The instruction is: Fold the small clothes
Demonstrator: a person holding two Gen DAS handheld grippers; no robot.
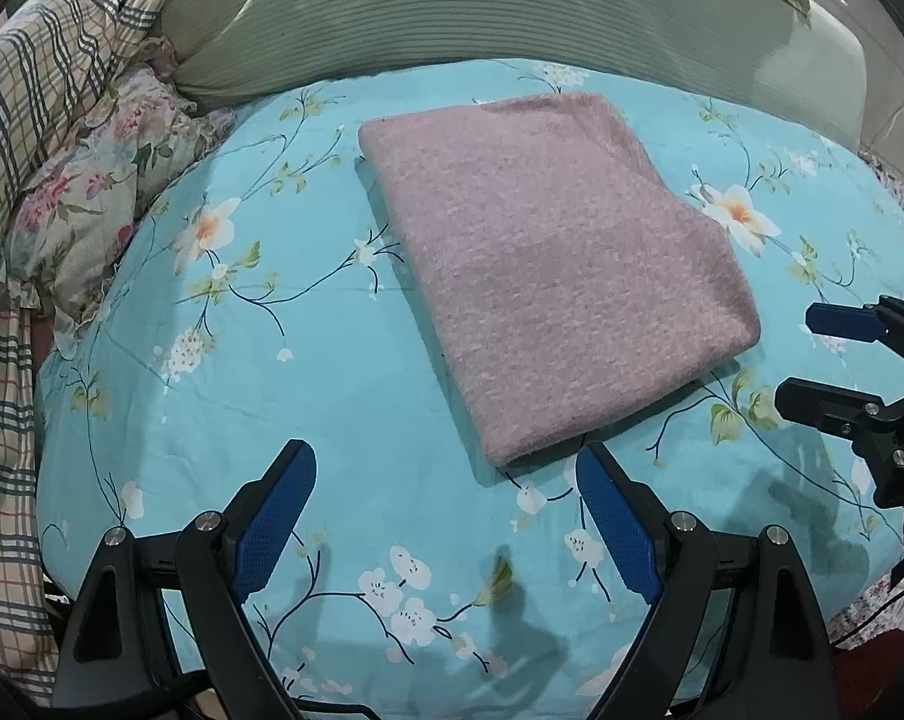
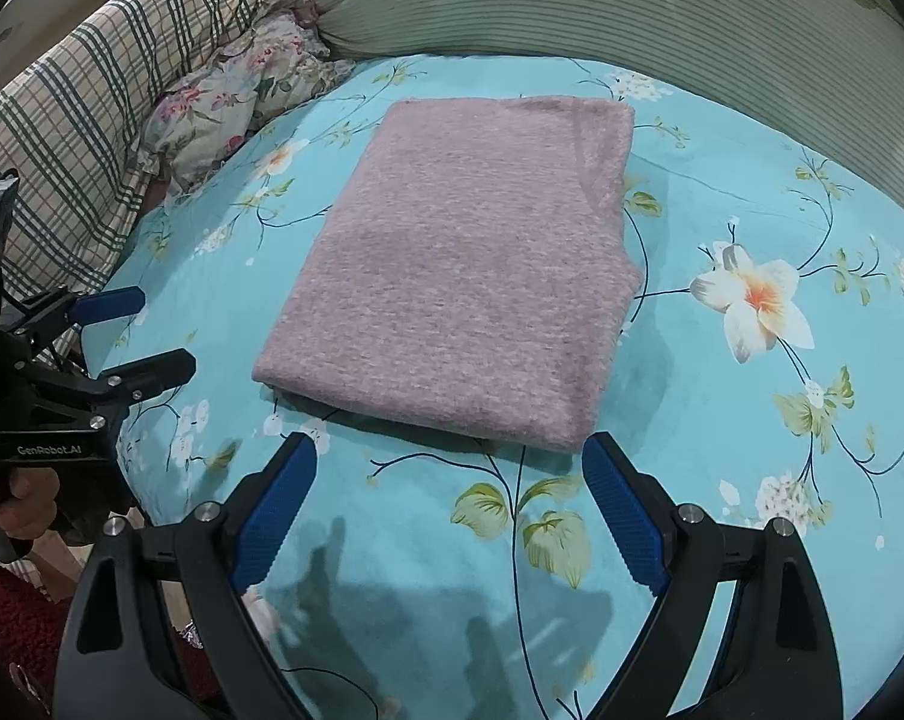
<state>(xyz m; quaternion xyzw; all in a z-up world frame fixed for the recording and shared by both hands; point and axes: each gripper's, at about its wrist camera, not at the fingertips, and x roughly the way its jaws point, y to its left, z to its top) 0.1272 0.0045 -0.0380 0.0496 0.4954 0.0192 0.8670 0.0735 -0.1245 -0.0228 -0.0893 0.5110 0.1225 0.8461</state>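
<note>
The pink cloth (image 1: 548, 276) lies folded — both the left gripper (image 1: 446, 516) and the right gripper (image 2: 449, 513) hang released, empty; next probably another fold or a new piece.

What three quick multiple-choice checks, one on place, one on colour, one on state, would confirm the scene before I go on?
1. Where does the folded garment lie?
A. on the blue floral sheet
B. on the plaid blanket
C. in a gripper

2. What colour is the garment?
A. green
B. dusty pink
C. white

3. How do the left gripper and right gripper stand?
A. both shut on cloth
B. one open, one shut
C. both open, holding nothing

Key: 1 A, the sheet shows all round it. 2 B, pinkish-mauve knit in both views. 3 C, the fingers are spread over bare sheet, apart from the garment.
</note>
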